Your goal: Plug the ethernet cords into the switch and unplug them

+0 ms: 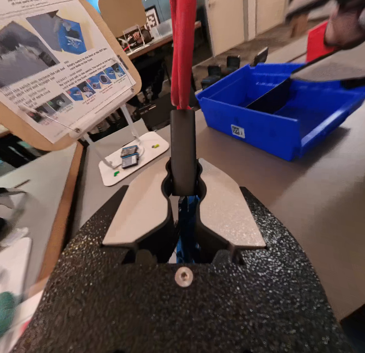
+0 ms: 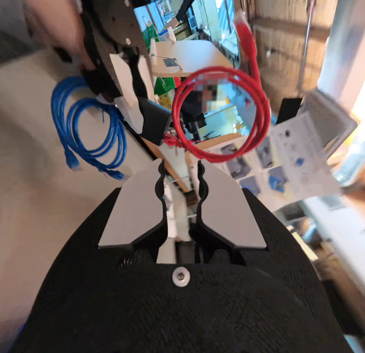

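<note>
Black switch; red cord; blue cord; blue bin; grey table.

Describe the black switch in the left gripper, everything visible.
The switch is a slim matte black box, plastic by its look, seen edge-on and upright in the left wrist view. The left gripper has its fingers closed on its two flat sides. A red cord is plugged into its far end; blue cord hangs from the near end. It is lifted off the grey table.
</note>
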Demonstrator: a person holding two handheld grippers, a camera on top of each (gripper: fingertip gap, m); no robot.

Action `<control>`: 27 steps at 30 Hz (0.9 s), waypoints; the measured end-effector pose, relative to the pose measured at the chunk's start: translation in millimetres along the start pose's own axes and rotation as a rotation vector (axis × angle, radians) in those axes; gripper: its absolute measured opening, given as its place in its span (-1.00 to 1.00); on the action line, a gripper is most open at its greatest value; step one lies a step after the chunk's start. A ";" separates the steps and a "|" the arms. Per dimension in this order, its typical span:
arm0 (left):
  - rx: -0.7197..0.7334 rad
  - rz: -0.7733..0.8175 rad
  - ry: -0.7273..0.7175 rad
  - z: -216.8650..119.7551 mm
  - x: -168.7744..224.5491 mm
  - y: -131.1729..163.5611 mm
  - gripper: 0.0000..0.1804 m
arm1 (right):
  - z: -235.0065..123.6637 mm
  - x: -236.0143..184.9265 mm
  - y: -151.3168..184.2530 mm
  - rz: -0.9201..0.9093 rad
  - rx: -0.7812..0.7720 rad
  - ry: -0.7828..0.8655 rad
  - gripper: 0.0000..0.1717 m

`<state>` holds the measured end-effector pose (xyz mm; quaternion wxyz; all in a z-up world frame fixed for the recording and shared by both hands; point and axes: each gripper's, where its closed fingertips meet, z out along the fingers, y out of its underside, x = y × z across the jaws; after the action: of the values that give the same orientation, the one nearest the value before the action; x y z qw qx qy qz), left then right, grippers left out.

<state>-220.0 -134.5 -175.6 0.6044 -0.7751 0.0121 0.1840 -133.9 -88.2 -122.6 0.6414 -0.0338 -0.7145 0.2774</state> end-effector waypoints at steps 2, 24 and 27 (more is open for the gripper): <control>0.035 -0.078 0.063 -2.8 7.2 2.8 -0.77 | -1.0 -16.9 4.1 0.222 -0.005 -0.080 -0.68; -0.063 0.135 0.858 -28.2 104.2 10.9 -0.77 | -14.9 -79.9 -17.5 0.861 0.215 -0.665 -0.73; -0.073 0.150 0.885 -26.5 106.8 11.3 -0.77 | -15.8 -80.9 -15.1 0.870 0.220 -0.655 -0.81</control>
<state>-116.1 -140.7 -212.9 0.4982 -0.7970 0.3190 -0.1215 -100.2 -128.1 -188.2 0.2116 -0.1704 -0.7638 0.5855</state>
